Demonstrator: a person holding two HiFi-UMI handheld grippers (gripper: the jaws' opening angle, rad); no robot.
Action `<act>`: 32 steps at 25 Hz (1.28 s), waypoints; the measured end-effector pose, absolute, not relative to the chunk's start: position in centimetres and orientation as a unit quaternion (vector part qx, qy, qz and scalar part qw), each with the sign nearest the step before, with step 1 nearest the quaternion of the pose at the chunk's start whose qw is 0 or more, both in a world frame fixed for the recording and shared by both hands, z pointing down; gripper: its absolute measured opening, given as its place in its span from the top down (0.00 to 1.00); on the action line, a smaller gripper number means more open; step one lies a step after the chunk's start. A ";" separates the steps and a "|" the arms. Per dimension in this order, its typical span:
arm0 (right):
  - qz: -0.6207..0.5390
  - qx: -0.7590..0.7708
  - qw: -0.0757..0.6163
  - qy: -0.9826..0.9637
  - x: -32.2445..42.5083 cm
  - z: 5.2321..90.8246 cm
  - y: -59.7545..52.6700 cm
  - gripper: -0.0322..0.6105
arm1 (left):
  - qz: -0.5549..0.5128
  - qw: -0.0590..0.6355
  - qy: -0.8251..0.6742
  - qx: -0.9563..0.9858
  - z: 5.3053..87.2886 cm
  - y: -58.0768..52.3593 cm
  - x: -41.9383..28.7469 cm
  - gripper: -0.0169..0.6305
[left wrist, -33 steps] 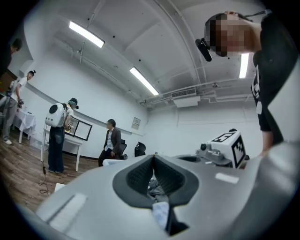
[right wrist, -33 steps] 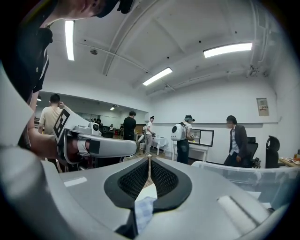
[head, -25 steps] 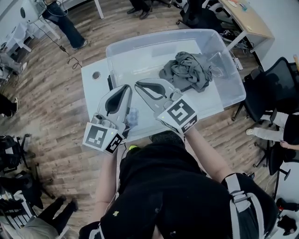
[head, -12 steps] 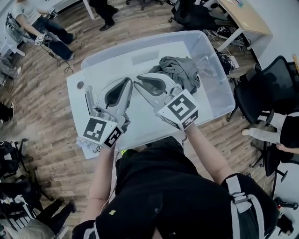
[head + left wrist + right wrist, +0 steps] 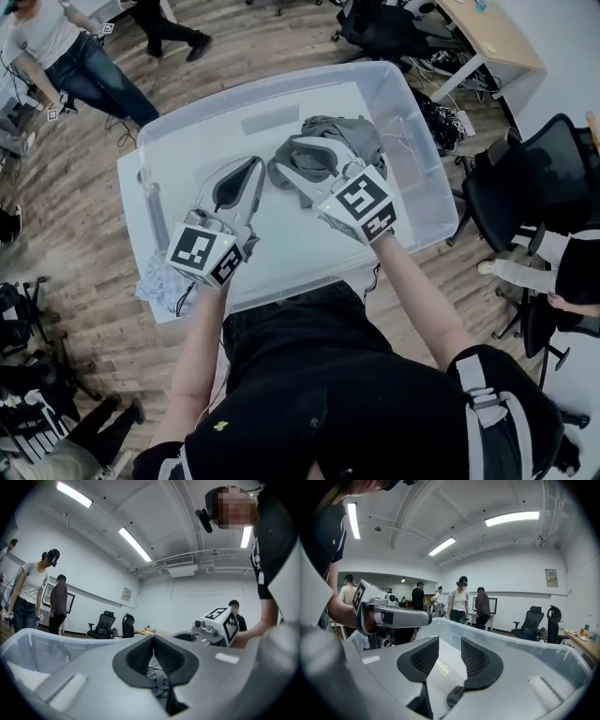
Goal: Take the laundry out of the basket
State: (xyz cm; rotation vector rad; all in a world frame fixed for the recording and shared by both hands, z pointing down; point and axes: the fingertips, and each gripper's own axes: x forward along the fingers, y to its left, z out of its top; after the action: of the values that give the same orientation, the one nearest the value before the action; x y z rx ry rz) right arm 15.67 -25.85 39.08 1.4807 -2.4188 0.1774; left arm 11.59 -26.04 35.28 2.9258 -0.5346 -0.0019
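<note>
Nearest: left gripper (image 5: 255, 165) is shut tight, pads together, nothing btw them. Grey cloth only shows beyond, thru the gap under the pads. Right gripper (image 5: 279, 169) is just beside it, jaws narrow and just been opening, nothing btw them yet, only bare basket floor ahead. Both sit low inside the basket (image 5: 187, 127), a clear plastic tub on a white table (image 5: 131, 216).

Laundry (image 5: 339, 133): one crumpled grey garment on the far-right part of the basket floor. Right gripper's tips are at its near edge; touching or not, can't tell. Prob light, soft, floppy, nothing fragile; will drape and trail when lifted. Best to pinch a raised fold on top of the heap, not a flat edge. Jaws need to go wider first.

Around: small pale bundle (image 5: 155, 281) on the table's near-left edge, outside the basket. Basket walls are the main obstacle; cloth must clear the rim. Farther off: office chairs (image 5: 539, 159), desk (image 5: 492, 33), people (image 5: 56, 52), all well apart.
</note>
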 end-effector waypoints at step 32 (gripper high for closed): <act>0.171 0.498 0.414 -0.743 29.9 61.9 -30.2 0.20 | 0.032 0.162 -0.177 0.970 42.9 -29.9 16.3 0.96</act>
State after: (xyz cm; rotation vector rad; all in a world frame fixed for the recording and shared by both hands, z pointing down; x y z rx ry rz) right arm 29.92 -30.25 61.89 1.2505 -1.8665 0.4300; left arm 16.31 -29.93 42.89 2.7688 -0.5040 0.0917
